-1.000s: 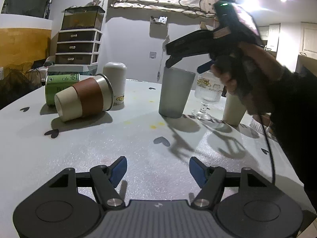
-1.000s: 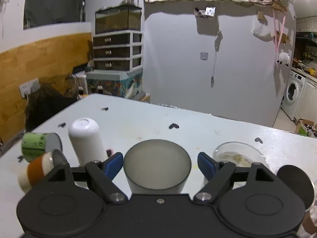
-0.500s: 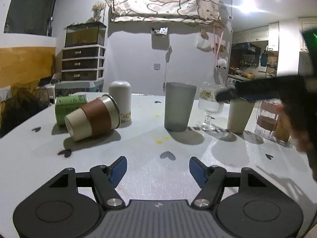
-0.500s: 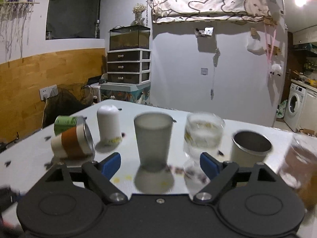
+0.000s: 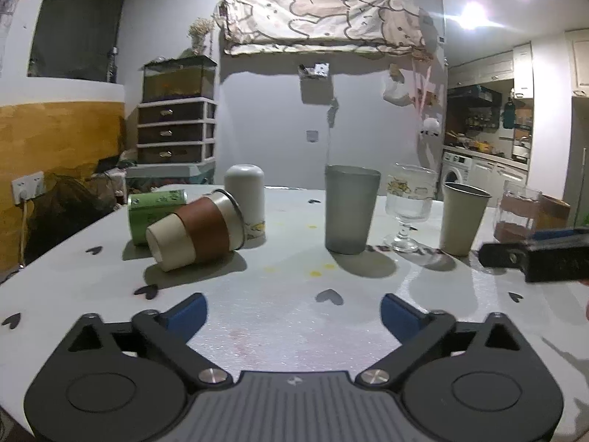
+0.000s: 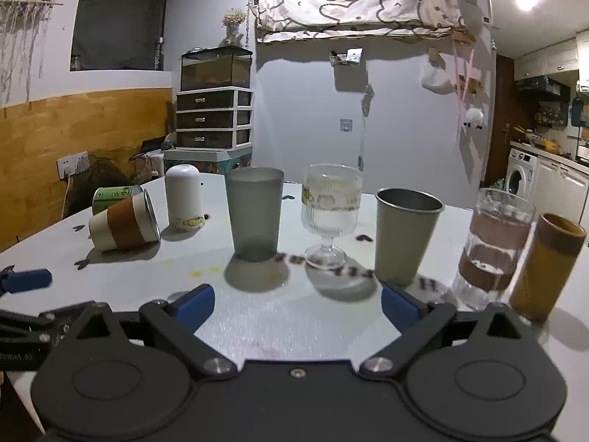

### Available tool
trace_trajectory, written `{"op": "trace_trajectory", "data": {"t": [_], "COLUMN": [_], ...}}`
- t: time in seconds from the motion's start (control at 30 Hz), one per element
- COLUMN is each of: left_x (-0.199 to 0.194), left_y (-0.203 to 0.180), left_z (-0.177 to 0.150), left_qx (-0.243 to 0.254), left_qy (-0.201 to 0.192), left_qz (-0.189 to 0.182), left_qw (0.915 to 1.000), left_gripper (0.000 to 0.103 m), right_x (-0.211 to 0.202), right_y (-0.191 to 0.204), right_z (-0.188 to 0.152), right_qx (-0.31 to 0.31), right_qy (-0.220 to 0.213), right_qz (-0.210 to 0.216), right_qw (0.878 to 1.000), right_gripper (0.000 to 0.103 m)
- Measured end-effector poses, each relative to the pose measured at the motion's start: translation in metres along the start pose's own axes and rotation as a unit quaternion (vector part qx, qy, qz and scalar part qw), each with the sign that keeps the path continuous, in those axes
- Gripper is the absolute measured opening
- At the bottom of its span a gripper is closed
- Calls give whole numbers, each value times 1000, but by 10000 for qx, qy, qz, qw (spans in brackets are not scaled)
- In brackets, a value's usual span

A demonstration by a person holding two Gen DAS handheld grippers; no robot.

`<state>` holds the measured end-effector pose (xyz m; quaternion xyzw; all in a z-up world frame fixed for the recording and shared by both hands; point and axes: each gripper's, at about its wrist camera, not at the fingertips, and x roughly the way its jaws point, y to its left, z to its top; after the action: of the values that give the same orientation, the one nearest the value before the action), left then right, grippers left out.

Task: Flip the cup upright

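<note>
A cream cup with a brown sleeve (image 5: 195, 232) lies on its side on the white table (image 5: 279, 316), also in the right wrist view (image 6: 123, 223). A green cup (image 5: 152, 210) lies on its side behind it. A white cup (image 5: 246, 199) stands upside down next to them. A frosted grey cup (image 5: 349, 211) stands upright in the middle (image 6: 254, 217). My left gripper (image 5: 292, 315) is open and empty near the front edge. My right gripper (image 6: 296, 305) is open and empty, low over the table before the upright cups.
To the right stand a stemmed glass (image 6: 330, 213), a metal cup (image 6: 405, 235), a glass with a brown band (image 6: 493, 246) and a wooden cup (image 6: 548, 261). The right gripper shows at the left view's right edge (image 5: 541, 258). A drawer unit (image 5: 176, 129) stands beyond the table.
My right gripper has left the upright grey cup and drawn back and down to the table's front. My left gripper has pulled back slightly. The cups have not moved.
</note>
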<state>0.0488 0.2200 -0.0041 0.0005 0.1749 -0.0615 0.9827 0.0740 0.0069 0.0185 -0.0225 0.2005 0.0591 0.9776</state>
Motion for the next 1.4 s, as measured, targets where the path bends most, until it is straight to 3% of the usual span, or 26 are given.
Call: {"op": "trace_trajectory", "data": {"t": [0.2,1.4], "left_x": [-3,-4], "left_y": [1,-4], "left_z": [-4,-5], "left_qx": [18,88], "left_qy": [-64,-74], "left_qz": [158,180], "left_qw": [9999,9998], "left_gripper": [103,103], "right_x": [-6,-13], "right_y": [4,7], "right_z": [-11,-18], "right_qx": [64,62], "right_qy": [7,-22], "right_qz": [31,-49], "right_qw": [10000,10000], "right_gripper": [103,103]}}
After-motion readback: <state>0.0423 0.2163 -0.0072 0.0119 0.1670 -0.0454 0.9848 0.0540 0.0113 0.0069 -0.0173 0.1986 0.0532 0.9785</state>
